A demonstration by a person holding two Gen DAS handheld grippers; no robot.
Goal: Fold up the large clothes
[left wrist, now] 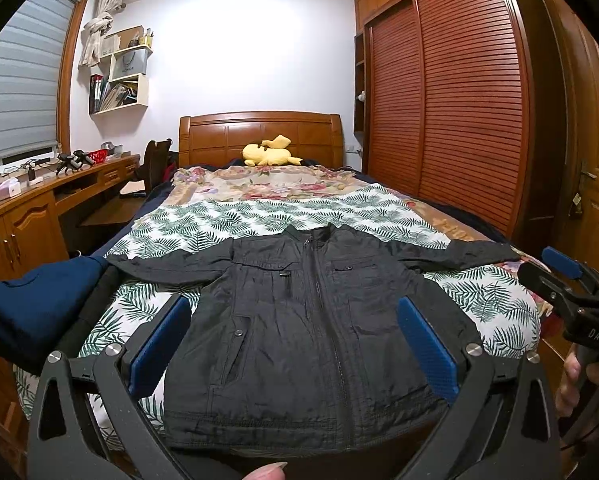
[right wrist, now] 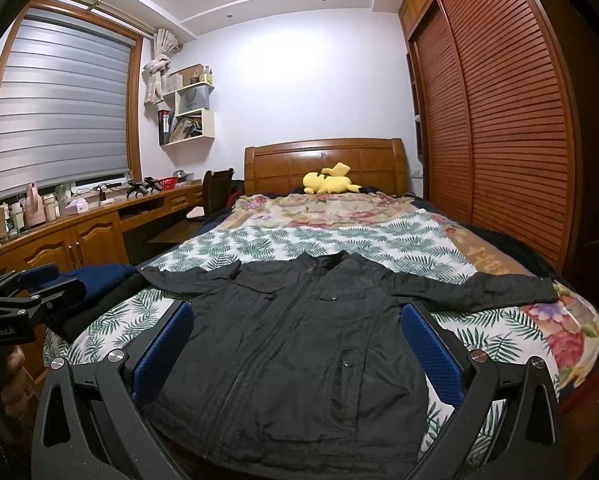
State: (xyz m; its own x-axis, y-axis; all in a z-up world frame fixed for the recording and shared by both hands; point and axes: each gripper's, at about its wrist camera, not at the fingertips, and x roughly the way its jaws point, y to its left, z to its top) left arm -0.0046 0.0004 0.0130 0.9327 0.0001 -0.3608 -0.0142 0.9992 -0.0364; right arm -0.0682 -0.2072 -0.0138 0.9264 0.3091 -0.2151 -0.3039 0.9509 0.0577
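A black zip-up jacket point(left wrist: 299, 328) lies flat, front up, on the bed, sleeves spread to both sides; it also shows in the right wrist view point(right wrist: 291, 344). My left gripper point(left wrist: 295, 320) is open and empty, held above the jacket's lower half, blue pads wide apart. My right gripper point(right wrist: 299, 328) is open and empty, held above the jacket's hem. Each gripper shows in the other's view: the right one point(left wrist: 563, 276) at the right edge, the left one point(right wrist: 35, 284) at the left edge.
The bed has a leaf-print sheet point(left wrist: 227, 220) and floral cover point(left wrist: 275, 182), with a yellow plush toy point(left wrist: 269, 152) by the headboard. Dark blue clothing point(left wrist: 31, 300) lies at the bed's left edge. A wooden desk point(right wrist: 79, 224) runs left, a wardrobe point(left wrist: 451, 100) right.
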